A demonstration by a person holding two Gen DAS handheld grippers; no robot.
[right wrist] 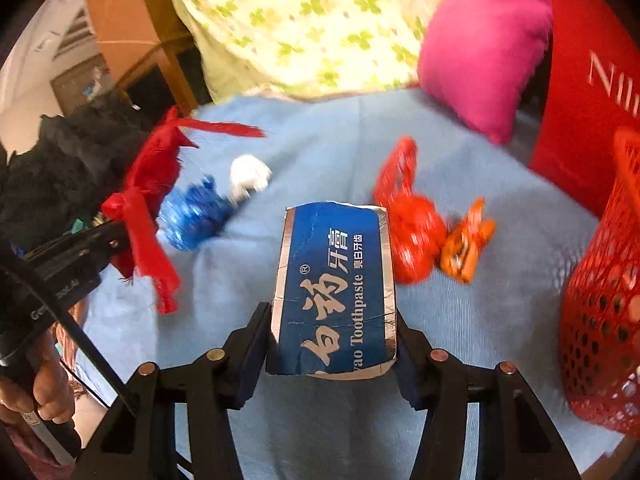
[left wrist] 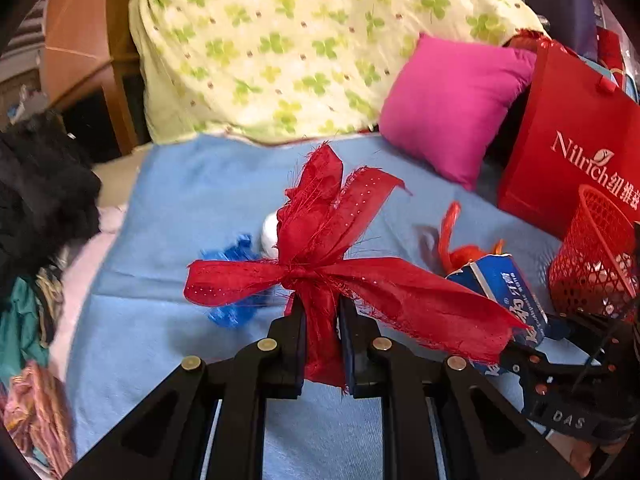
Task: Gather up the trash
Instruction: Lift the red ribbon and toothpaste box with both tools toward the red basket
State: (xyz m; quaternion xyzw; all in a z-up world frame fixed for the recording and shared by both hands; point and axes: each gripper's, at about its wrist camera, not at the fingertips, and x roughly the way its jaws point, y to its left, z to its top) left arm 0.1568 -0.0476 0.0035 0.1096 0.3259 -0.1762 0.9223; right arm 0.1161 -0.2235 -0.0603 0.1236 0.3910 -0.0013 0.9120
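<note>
My left gripper (left wrist: 322, 300) is shut on a frayed red cloth scrap (left wrist: 320, 248) and holds it above the blue bed sheet (left wrist: 180, 216); the scrap also shows at the left of the right wrist view (right wrist: 144, 200). My right gripper (right wrist: 334, 312) is shut on a blue toothpaste box (right wrist: 334, 276), also in the left wrist view (left wrist: 500, 284). On the sheet lie a blue crumpled wrapper (right wrist: 192, 212), a white paper ball (right wrist: 248, 176), a red plastic bag (right wrist: 408, 216) and an orange wrapper (right wrist: 466, 240). A red mesh basket (right wrist: 600, 280) stands at the right.
A pink cushion (left wrist: 452, 100) and a green-flowered quilt (left wrist: 280, 48) lie at the back. A red paper bag (left wrist: 568, 140) stands behind the basket. Dark clothes (left wrist: 40, 192) pile up at the left edge of the bed.
</note>
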